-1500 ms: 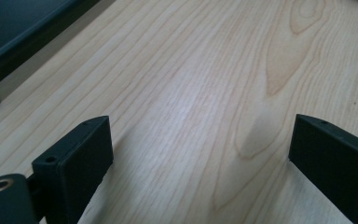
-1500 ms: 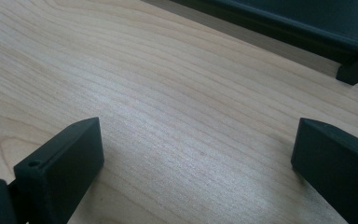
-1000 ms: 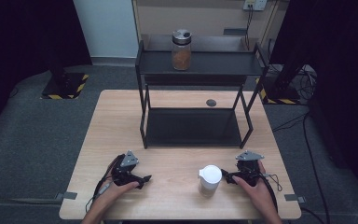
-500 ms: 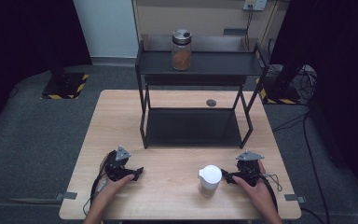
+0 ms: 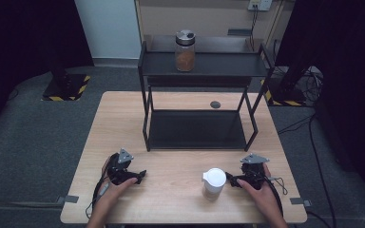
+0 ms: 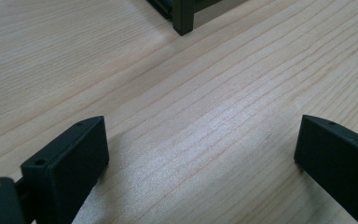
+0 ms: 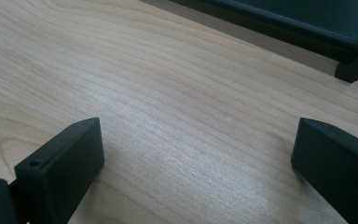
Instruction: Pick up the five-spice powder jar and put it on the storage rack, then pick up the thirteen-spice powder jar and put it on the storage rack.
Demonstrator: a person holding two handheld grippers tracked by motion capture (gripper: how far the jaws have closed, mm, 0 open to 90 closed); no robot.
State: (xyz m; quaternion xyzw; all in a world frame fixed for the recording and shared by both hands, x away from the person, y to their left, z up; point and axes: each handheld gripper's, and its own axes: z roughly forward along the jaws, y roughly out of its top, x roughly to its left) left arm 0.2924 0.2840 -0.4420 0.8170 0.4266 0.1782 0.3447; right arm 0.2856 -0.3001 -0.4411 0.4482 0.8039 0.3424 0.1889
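Note:
My left gripper [image 5: 140, 175] rests on the wooden table [image 5: 180, 199] near its front left. It is open, its jaws have just been opening, and in the left gripper view [image 6: 200, 135] only bare wood lies between them. My right gripper [image 5: 232, 180] sits at the front right, also open over bare wood in the right gripper view [image 7: 198, 135]. A white lidded cup [image 5: 214, 183] stands upright just left of it, apart from the jaws. A glass jar with brown contents and a metal lid [image 5: 185, 51] stands on the top shelf of a black rack [image 5: 204, 66].
The black two-tier rack takes up the table's middle and back, and its lower shelf [image 5: 197, 129] holds nothing. One of its feet [image 6: 182, 21] is close ahead of the left gripper. A small dark disc [image 5: 215, 104] lies on the table behind the rack.
The left gripper has turned a little in the hand and its jaws stand wider. The right gripper and the white cup have stayed put.

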